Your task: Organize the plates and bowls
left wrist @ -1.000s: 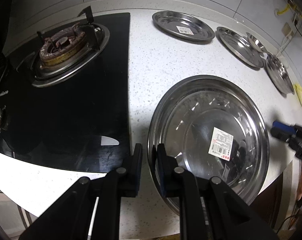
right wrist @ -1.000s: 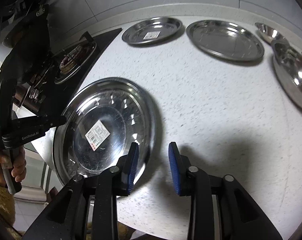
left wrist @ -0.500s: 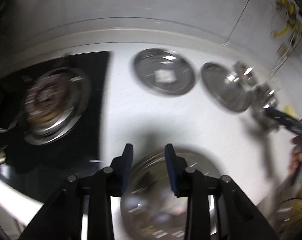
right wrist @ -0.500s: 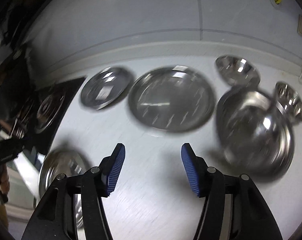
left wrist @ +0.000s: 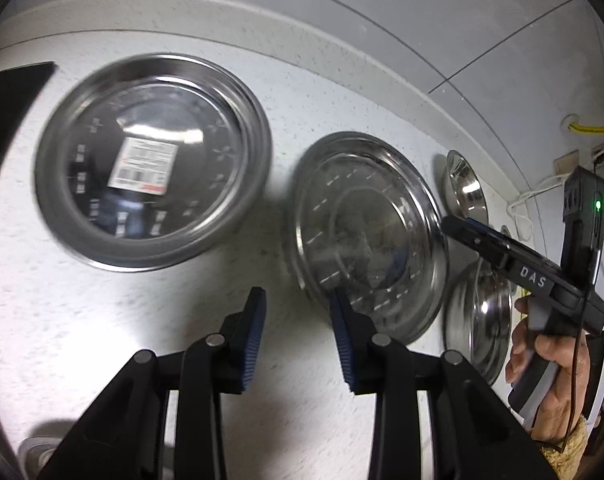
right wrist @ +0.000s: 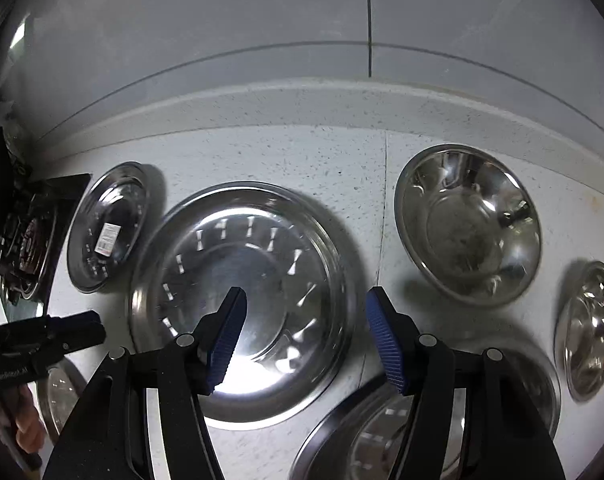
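Steel plates and bowls lie on a white speckled counter (left wrist: 261,40). In the left wrist view a labelled plate (left wrist: 151,168) sits at the left and a plain plate (left wrist: 366,236) at the right. My left gripper (left wrist: 297,316) is open and empty, its right finger over the plain plate's near rim. In the right wrist view my right gripper (right wrist: 306,320) is open and empty above the plain plate (right wrist: 241,304). The labelled plate (right wrist: 107,232) lies to the left, a bowl (right wrist: 468,230) to the right, a smaller bowl (right wrist: 588,336) at the far right.
A black gas stove (right wrist: 25,240) sits at the far left. Another plate (right wrist: 370,432) lies under my right gripper's fingers. Two more bowls (left wrist: 466,188) (left wrist: 478,320) lie right of the plain plate. A tiled wall (right wrist: 261,20) stands behind the counter.
Both grippers have moved from the big labelled plate at the counter's front toward the back plates. Both have opened wider.
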